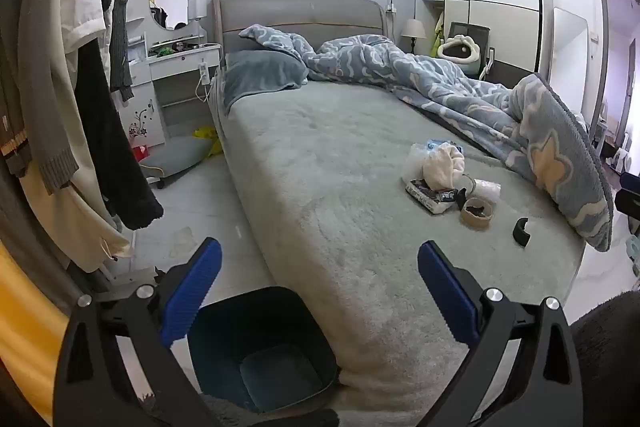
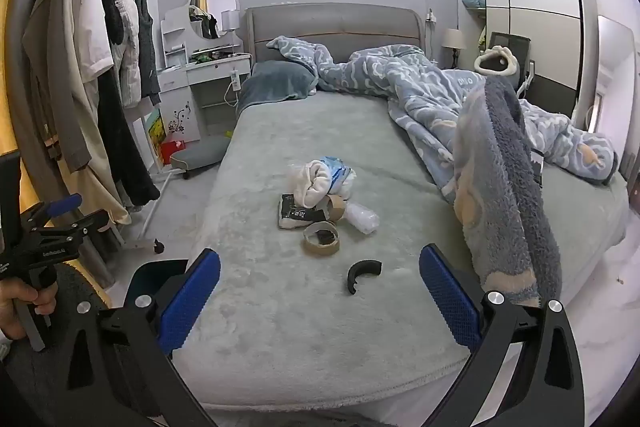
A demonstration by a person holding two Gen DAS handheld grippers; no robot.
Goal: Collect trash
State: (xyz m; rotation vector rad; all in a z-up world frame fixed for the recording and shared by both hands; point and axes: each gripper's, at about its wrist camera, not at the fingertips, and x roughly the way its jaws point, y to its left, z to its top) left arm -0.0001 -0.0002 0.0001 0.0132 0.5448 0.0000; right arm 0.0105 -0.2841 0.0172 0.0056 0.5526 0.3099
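Two views examined. Left wrist view: left gripper (image 1: 319,267) spread wide, holding nothing, above the foot of the bed (image 1: 320,155); dark bin (image 1: 264,347) below it on the floor; trash pile (image 1: 448,179) lies on the bed, well apart. Right wrist view: right gripper (image 2: 319,269) likewise spread, empty; tape roll (image 2: 321,239) and black curved piece (image 2: 362,273) lie nearest it.

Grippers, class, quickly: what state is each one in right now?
Left gripper: jaws open, holding nothing.
Right gripper: jaws open, holding nothing.
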